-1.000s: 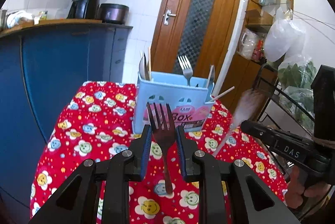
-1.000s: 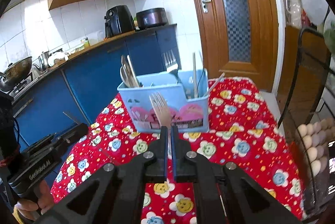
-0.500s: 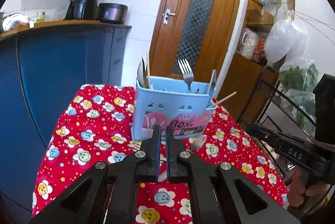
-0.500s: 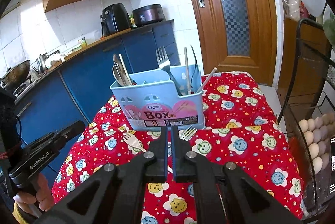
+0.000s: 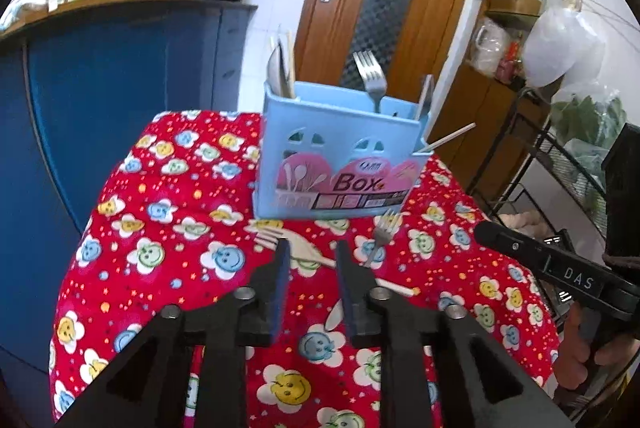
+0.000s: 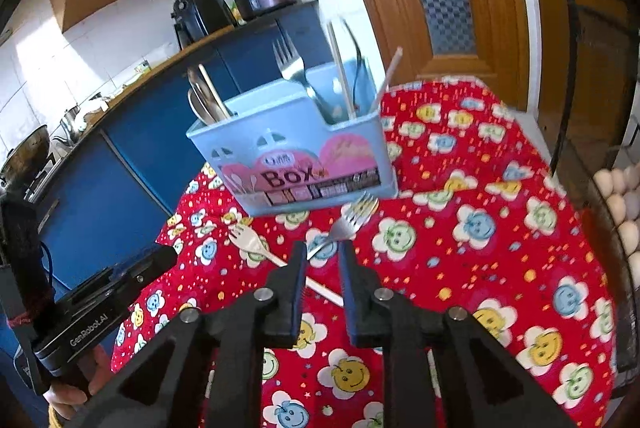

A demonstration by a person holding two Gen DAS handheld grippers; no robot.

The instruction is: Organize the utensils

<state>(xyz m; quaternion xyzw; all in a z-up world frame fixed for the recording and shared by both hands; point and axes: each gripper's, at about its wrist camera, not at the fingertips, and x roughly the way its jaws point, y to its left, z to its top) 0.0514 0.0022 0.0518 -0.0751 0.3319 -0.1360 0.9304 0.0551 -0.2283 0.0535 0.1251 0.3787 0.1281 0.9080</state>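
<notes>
Left gripper [image 5: 310, 248] pointed down at the red flowered tablecloth [image 5: 168, 228]; jaws partly apart and just been opening. Nothing gripped. The wooden fork [image 5: 304, 254] lay flat on the cloth below the gap, tines towards the blue utensil box [image 5: 340, 164].

Right gripper [image 6: 323, 250] likewise a little apart, jaws just been opening, holding nothing. The metal fork [image 6: 348, 222] lay on the cloth just ahead of its tips, tines near the box front. Its handle ran towards the gap; whether the pads touched it could not be told.

Box stood upright on the cloth beyond both forks, holding a standing fork [image 6: 292, 68], spoons [image 6: 202, 104] and chopsticks [image 6: 340, 68]. Both loose forks lay outside the box.
</notes>
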